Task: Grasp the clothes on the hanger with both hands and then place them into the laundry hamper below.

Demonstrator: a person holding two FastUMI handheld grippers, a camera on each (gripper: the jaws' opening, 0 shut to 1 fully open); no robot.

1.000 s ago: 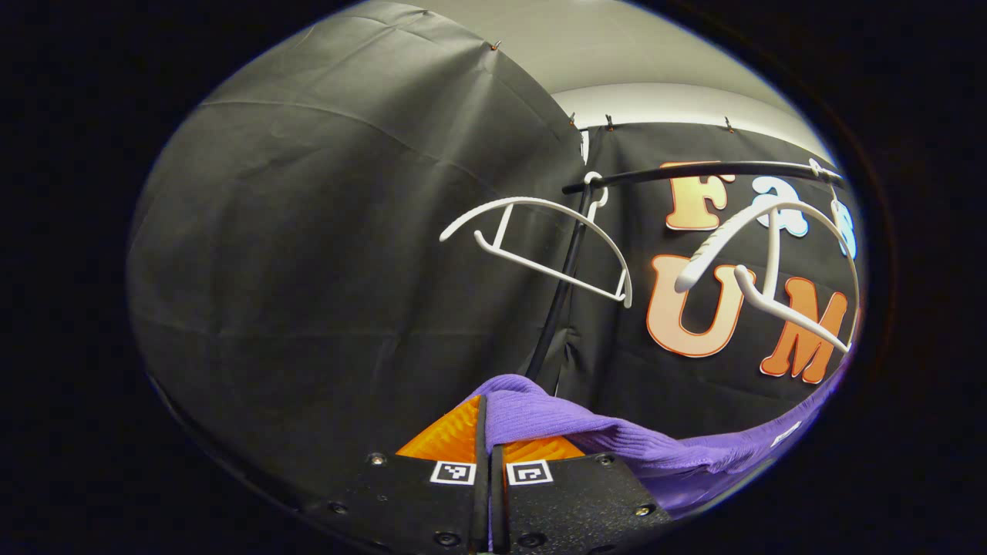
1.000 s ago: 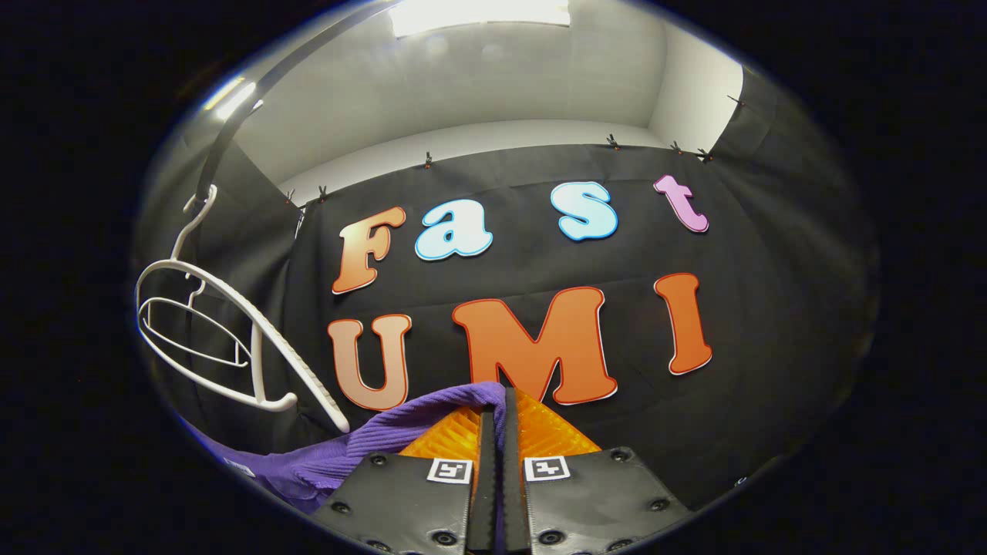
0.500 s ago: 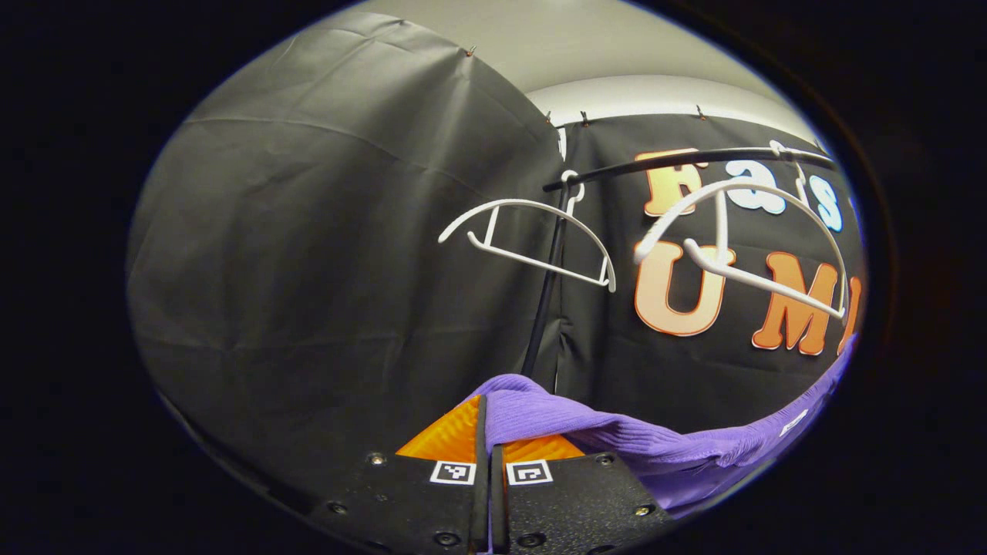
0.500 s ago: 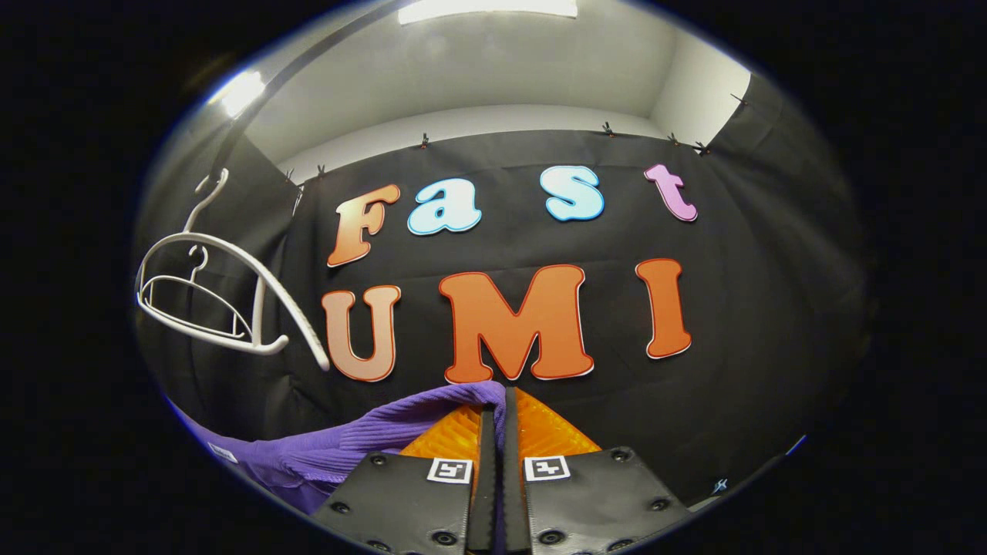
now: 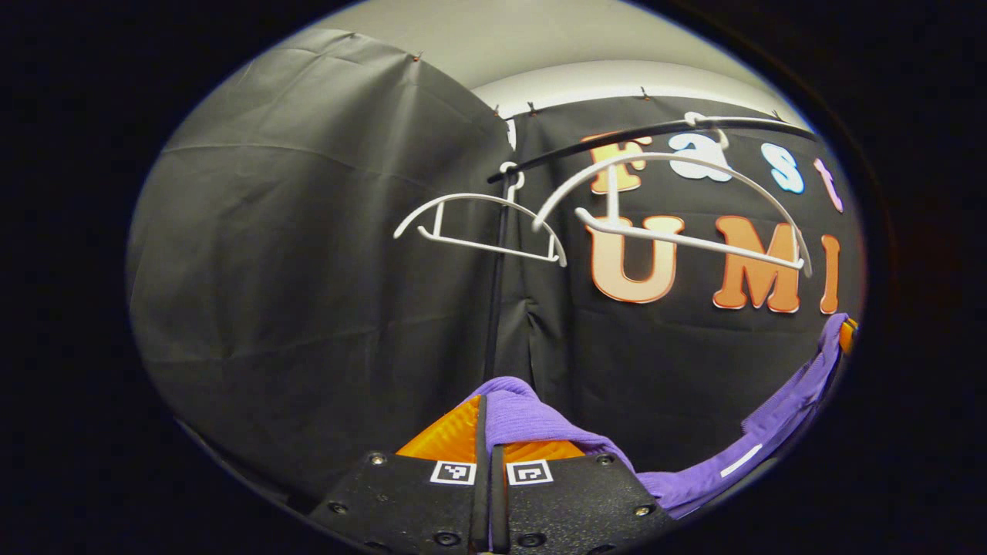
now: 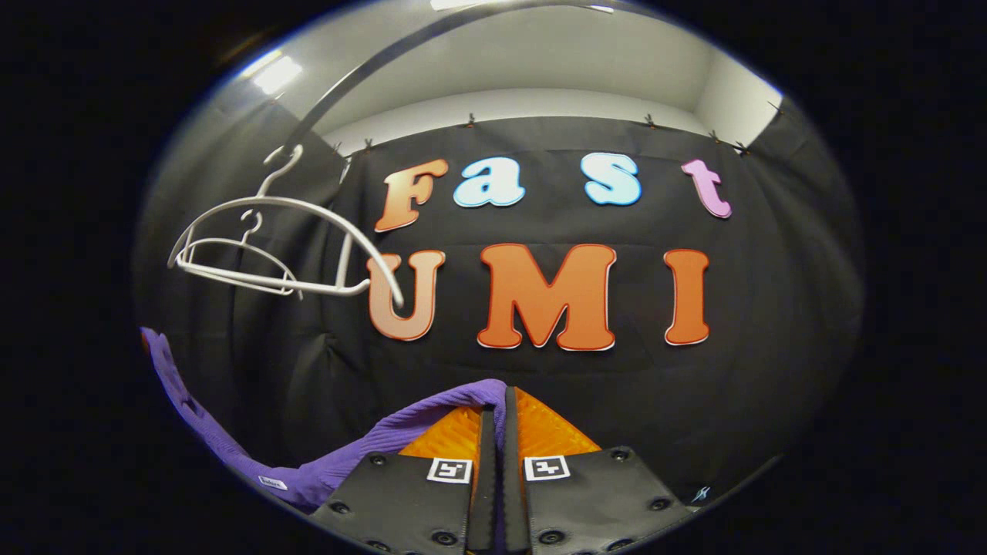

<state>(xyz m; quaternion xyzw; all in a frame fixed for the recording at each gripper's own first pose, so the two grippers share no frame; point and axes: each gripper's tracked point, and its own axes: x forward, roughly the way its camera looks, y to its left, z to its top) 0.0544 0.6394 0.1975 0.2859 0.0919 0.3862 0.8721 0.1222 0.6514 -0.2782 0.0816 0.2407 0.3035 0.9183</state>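
Both hand-held grippers, left (image 5: pixel 486 432) and right (image 6: pixel 497 424), clamp the purple garment (image 5: pixel 540 420); its sagging middle is cut off. Bare white hangers (image 5: pixel 671 208) upper centre, on rail (image 5: pixel 617 139).

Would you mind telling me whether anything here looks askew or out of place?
Nothing looks wrong. Both white hangers hang bare and roughly level on the black rail. The purple garment is off them, pinched in the left tongs and the right tongs and sagging between.
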